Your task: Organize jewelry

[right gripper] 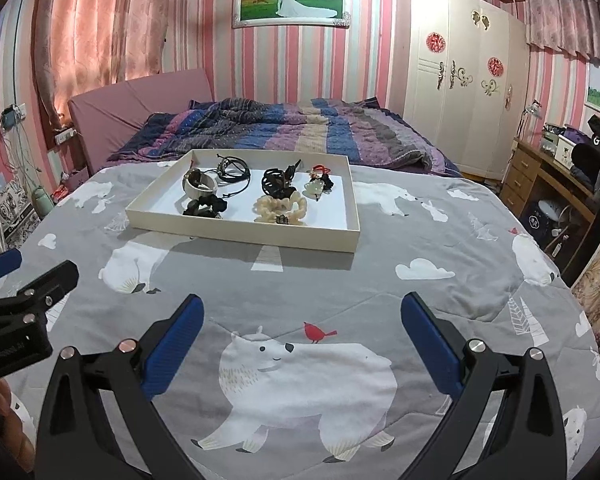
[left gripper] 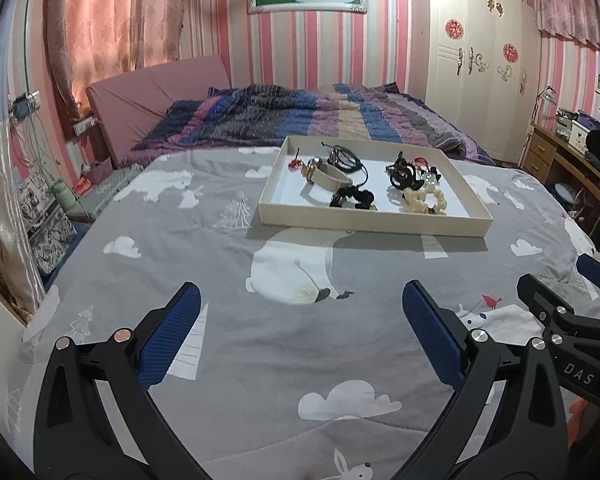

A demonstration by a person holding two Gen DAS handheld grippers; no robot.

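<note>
Left wrist view: both grippers' ribbed blue jaws gape empty over quilted bedspread (left gripper: 228, 320); rectangular cardboard tray (left gripper: 372, 222) beyond.

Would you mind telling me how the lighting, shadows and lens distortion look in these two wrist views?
Left wrist view: strong fisheye bending with dark vignetted corners; the tray casts a soft shadow toward the camera on the bedspread; the curtain glows with backlight. Right wrist view: the same barrel distortion bows the wardrobe; the jewelry is small but reasonably sharp; both grippers, left and right, look crisp.
</note>
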